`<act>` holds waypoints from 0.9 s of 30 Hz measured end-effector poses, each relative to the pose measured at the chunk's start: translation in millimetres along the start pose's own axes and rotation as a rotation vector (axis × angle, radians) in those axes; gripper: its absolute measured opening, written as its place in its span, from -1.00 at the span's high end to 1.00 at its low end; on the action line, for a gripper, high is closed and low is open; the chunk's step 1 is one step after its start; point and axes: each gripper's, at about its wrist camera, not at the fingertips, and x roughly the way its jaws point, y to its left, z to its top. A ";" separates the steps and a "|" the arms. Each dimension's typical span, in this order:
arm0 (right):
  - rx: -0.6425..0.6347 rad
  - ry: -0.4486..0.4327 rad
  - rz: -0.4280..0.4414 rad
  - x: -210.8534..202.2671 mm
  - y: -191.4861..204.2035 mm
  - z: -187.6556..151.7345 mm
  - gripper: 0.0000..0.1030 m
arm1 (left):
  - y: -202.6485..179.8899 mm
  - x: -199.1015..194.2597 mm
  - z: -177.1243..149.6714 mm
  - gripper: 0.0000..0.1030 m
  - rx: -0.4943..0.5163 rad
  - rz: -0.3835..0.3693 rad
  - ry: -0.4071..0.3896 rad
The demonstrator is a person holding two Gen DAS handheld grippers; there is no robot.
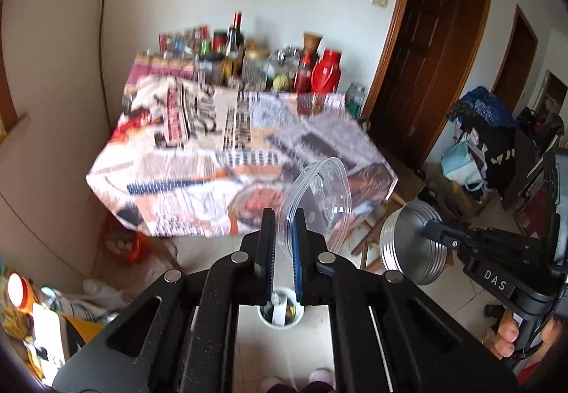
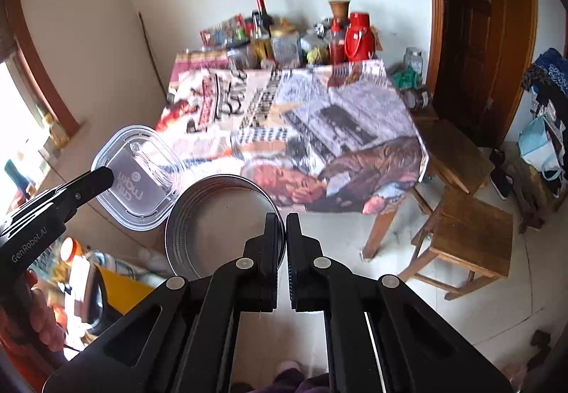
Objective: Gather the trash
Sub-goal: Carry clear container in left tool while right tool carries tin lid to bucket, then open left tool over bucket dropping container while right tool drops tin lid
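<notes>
My left gripper point(image 1: 285, 215) is shut on the rim of a clear plastic container lid point(image 1: 319, 197) and holds it in the air in front of the table. The lid also shows in the right wrist view point(image 2: 138, 176), with the left gripper point(image 2: 103, 176) at its edge. My right gripper point(image 2: 282, 219) is shut on the rim of a round silver metal tin lid point(image 2: 220, 222), held up off the floor. The tin lid also shows in the left wrist view point(image 1: 411, 244), with the right gripper point(image 1: 431, 228) on it. A white bin point(image 1: 280, 313) with trash in it stands below the left gripper.
A table point(image 2: 284, 130) with a newspaper-print cloth stands ahead, with bottles and jars point(image 2: 284, 38) crowded at its far end. Two wooden stools point(image 2: 468, 236) stand to its right. Bags and clothes point(image 1: 479, 144) pile by the doors. Clutter point(image 1: 42, 318) lies on the left.
</notes>
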 end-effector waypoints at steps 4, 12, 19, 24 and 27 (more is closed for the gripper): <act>-0.012 0.056 0.004 33.9 -15.0 -14.8 0.92 | -2.4 35.8 -19.7 0.86 -0.019 0.023 0.059; -0.043 0.180 -0.002 126.0 -53.0 -59.7 0.92 | 0.2 140.4 -94.0 0.86 -0.071 0.096 0.220; -0.017 0.311 -0.021 224.2 -88.2 -117.1 0.92 | 19.7 235.5 -179.9 0.86 -0.092 0.121 0.391; -0.084 0.364 -0.031 295.3 -96.7 -155.0 0.92 | 32.8 293.5 -234.1 0.86 -0.099 0.160 0.444; -0.113 0.394 -0.014 338.7 -99.5 -175.0 0.92 | 44.3 324.9 -268.0 0.86 -0.125 0.181 0.468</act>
